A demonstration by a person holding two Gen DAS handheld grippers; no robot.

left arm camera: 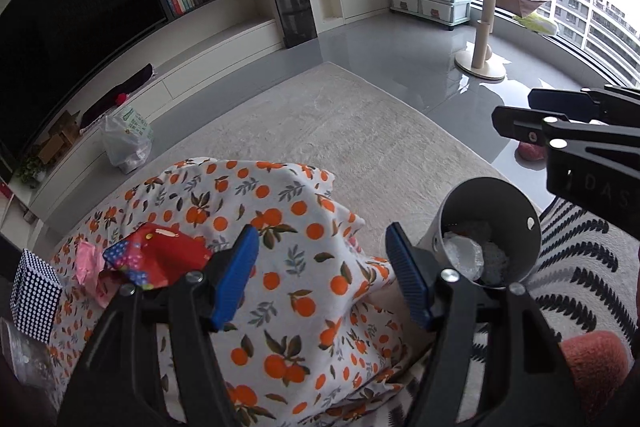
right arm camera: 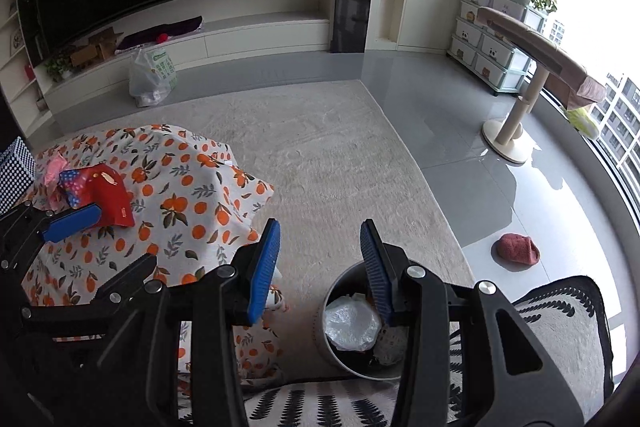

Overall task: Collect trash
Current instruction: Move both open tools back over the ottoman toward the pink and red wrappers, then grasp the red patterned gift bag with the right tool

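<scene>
A low table under an orange-print cloth [left arm camera: 280,227] [right arm camera: 180,187] holds a crumpled red wrapper [left arm camera: 160,251] [right arm camera: 100,195] with a pink wrapper [left arm camera: 86,265] beside it. A grey round bin [left arm camera: 488,227] [right arm camera: 360,331] stands on the rug to the right of the table, with white plastic and paper trash inside. My left gripper [left arm camera: 320,275] is open and empty above the cloth, right of the red wrapper. My right gripper [right arm camera: 320,267] is open and empty, hovering above the bin's left rim; it also shows in the left wrist view [left arm camera: 516,115].
A polka-dot box [left arm camera: 34,291] [right arm camera: 16,167] sits at the table's left edge. A filled plastic bag [left arm camera: 126,139] [right arm camera: 150,79] stands by the TV unit. A pink slipper [right arm camera: 516,247] lies on the grey floor. A black-and-white patterned cushion [left arm camera: 580,267] is near me.
</scene>
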